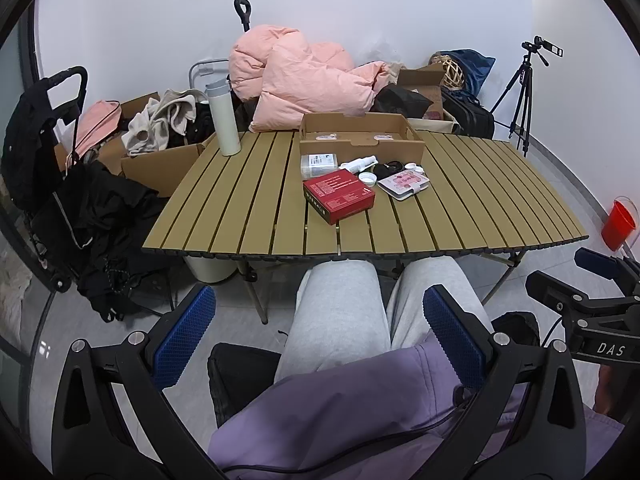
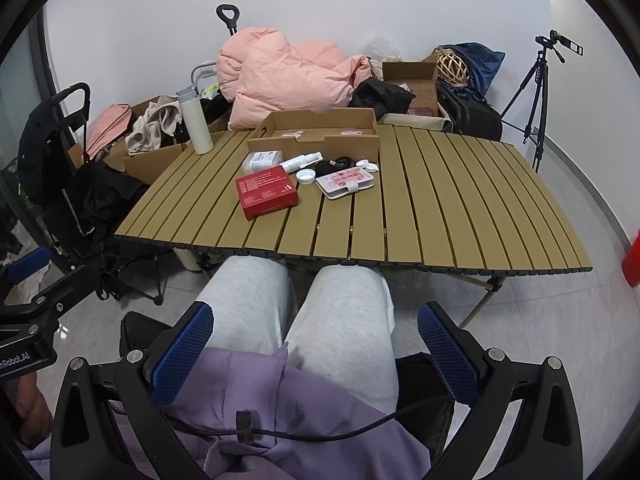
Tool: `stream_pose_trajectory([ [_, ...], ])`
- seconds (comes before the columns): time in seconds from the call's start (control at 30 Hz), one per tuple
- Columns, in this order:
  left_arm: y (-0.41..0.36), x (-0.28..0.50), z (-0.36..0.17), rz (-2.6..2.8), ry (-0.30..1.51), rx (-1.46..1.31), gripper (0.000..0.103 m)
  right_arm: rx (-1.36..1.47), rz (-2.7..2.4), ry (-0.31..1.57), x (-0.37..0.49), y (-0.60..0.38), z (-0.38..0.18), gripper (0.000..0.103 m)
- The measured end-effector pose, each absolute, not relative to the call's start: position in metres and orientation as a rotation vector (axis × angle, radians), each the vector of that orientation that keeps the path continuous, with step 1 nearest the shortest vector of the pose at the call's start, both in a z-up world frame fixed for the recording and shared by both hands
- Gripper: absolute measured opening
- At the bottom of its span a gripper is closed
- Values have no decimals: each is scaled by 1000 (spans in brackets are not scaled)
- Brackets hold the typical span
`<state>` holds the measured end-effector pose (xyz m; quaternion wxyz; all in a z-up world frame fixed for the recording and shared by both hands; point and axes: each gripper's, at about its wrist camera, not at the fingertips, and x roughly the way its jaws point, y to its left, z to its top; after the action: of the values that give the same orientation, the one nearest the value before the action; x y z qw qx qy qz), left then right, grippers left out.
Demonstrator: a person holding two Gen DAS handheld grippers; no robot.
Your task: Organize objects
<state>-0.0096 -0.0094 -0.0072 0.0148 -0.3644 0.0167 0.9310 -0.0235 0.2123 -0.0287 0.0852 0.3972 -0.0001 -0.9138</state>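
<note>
While both tools hang low over the person's lap, nothing on the table has been touched yet. The left gripper (image 1: 316, 344) has its fingers spread wide and empty at the bottom of the left wrist frame, and the right gripper (image 2: 316, 356) is just the same, released, nothing between the blue pads.

Up in the middle of both frames sits the slatted table (image 1: 480, 200), and there's the clutter: a red box (image 1: 339, 197) nearest the person, a pink-patterned case (image 1: 404, 184) to its right, a white cap (image 1: 367, 178) between them, a small spray bottle (image 1: 360, 164) and a clear packet (image 1: 318, 164) behind. A black cord (image 1: 390, 168) lies against the open cardboard tray (image 1: 360, 146), which looks like the likely destination.

To do this well, I'd say start with the red box: it's closest, squarish and should take a firm pinch across its short sides. Come in level from the near edge, and lift clear of the cap so nothing gets knocked. The cap and cord are small and want a careful pinch from above.
</note>
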Motion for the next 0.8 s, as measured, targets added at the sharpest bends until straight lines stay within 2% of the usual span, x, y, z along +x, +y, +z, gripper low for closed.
stream_pose_trajectory([
  [0.8, -10, -11, -7, 2883, 42, -1151, 103, 1158, -2742, -15, -24, 216, -26, 103],
])
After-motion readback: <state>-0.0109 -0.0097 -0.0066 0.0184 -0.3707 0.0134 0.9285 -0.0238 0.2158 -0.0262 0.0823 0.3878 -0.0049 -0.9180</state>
